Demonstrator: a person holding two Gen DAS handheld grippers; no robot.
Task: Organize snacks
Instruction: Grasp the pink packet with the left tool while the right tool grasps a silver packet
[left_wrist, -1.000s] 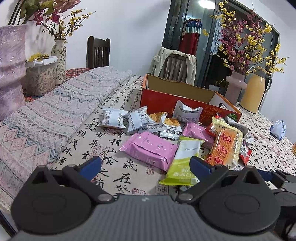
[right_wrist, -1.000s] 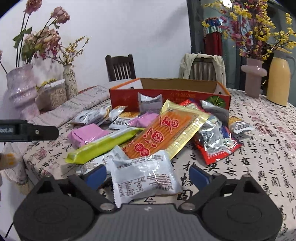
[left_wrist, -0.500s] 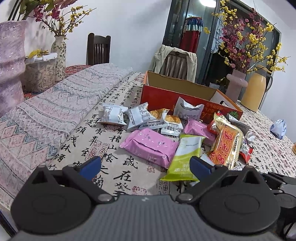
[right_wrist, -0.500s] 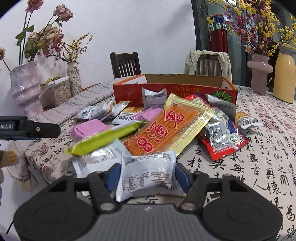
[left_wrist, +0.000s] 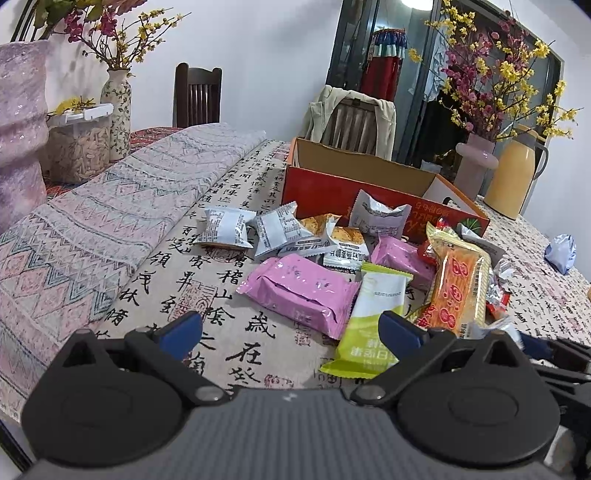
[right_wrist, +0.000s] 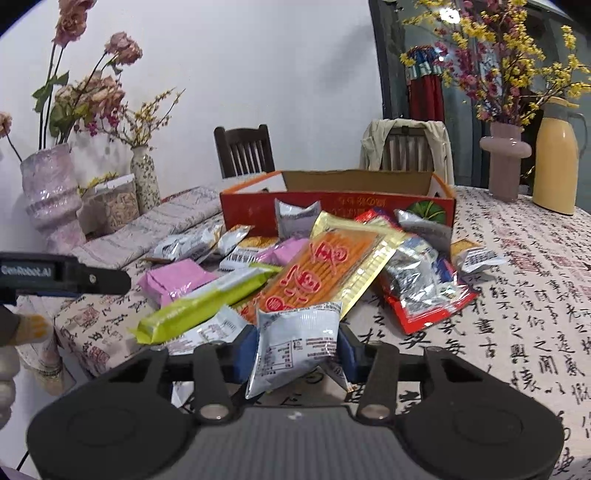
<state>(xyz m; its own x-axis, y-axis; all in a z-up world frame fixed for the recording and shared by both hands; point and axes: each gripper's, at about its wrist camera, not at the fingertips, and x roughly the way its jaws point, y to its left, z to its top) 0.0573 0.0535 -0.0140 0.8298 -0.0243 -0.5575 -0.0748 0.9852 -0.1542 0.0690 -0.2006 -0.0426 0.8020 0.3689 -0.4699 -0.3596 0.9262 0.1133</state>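
Observation:
A heap of snack packets lies on the calligraphy tablecloth in front of an open red cardboard box (right_wrist: 332, 208) (left_wrist: 332, 188). My right gripper (right_wrist: 297, 349) is closing on a silver-white snack packet (right_wrist: 295, 343). Its blue pads press the packet's sides, and the packet bulges and tilts up between them. Behind it lie an orange biscuit pack (right_wrist: 325, 273) and a green bar (right_wrist: 207, 306). My left gripper (left_wrist: 291, 328) hangs open over bare cloth, with nothing between its fingers. A pink packet (left_wrist: 299, 291) and the green bar (left_wrist: 373, 325) lie just ahead of it.
A folded patterned cloth (left_wrist: 92, 229) covers the table's left side. Vases of flowers and a jar (left_wrist: 79, 147) stand at the far left. A pink vase and a yellow thermos jug (left_wrist: 513, 173) stand behind the box. A blue-white wrapper (left_wrist: 561, 253) lies far right. Two chairs stand beyond the table.
The right gripper's jaws have come in from wide open onto the silver-white packet, which is now pinched and tipped up. The left gripper has stayed put and open.

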